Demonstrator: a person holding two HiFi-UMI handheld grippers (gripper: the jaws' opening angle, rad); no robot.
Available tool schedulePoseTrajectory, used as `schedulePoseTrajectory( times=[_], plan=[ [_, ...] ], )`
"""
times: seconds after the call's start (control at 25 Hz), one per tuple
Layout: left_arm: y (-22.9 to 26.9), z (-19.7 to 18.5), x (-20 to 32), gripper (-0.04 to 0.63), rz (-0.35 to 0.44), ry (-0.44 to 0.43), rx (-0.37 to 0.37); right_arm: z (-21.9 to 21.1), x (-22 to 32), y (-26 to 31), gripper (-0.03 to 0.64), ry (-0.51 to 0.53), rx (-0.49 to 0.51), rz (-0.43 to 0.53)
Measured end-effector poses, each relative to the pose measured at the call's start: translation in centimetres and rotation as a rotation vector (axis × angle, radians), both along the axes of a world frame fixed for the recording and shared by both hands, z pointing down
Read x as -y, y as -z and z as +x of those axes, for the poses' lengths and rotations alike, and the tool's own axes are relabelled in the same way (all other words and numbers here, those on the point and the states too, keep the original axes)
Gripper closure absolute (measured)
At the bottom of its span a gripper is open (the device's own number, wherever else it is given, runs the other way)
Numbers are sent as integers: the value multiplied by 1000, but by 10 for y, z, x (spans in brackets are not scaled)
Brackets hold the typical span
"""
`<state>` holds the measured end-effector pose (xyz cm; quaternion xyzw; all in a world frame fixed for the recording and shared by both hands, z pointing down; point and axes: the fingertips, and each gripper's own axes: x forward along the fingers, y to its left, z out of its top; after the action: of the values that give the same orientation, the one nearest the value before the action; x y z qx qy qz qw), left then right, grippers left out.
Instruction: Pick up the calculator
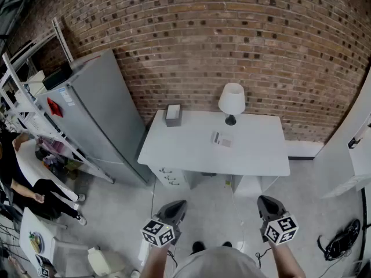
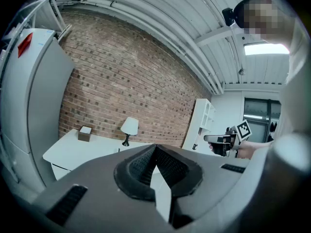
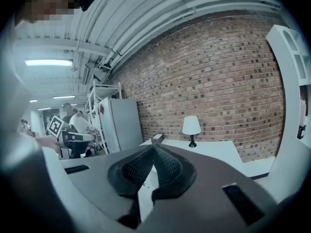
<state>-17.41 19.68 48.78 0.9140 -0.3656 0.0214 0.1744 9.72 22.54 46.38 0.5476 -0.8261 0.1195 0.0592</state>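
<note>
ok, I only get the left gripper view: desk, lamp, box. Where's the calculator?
Observer: Head view has the calculator lying flat mid-desk, on our side of the lamp.
Operator: Right gripper open or shut?
Observer: Its own view shows the right gripper shut, with nothing between the jaws.
Operator: Anything on the floor nearby?
Observer: Head view shows a coiled black cable on the floor at the far right, apart from the desk.

Grey left claw (image 1: 175, 206) and right claw (image 1: 266, 202), dark ribbed pads (image 2: 141, 165), each bearing a black-and-white marker cube (image 1: 158, 233)
</note>
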Motion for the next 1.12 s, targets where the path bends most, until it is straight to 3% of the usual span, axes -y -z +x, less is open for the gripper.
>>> schedulePoseTrajectory(
  times=[0.96, 1.12],
  plan=[
    [1, 11, 2, 583, -7, 16, -9, 12, 0, -3, 605, -13, 13, 2],
    [0, 19, 1, 544, -5, 24, -6, 19, -1, -5, 606, -10, 13, 7]
  ],
)
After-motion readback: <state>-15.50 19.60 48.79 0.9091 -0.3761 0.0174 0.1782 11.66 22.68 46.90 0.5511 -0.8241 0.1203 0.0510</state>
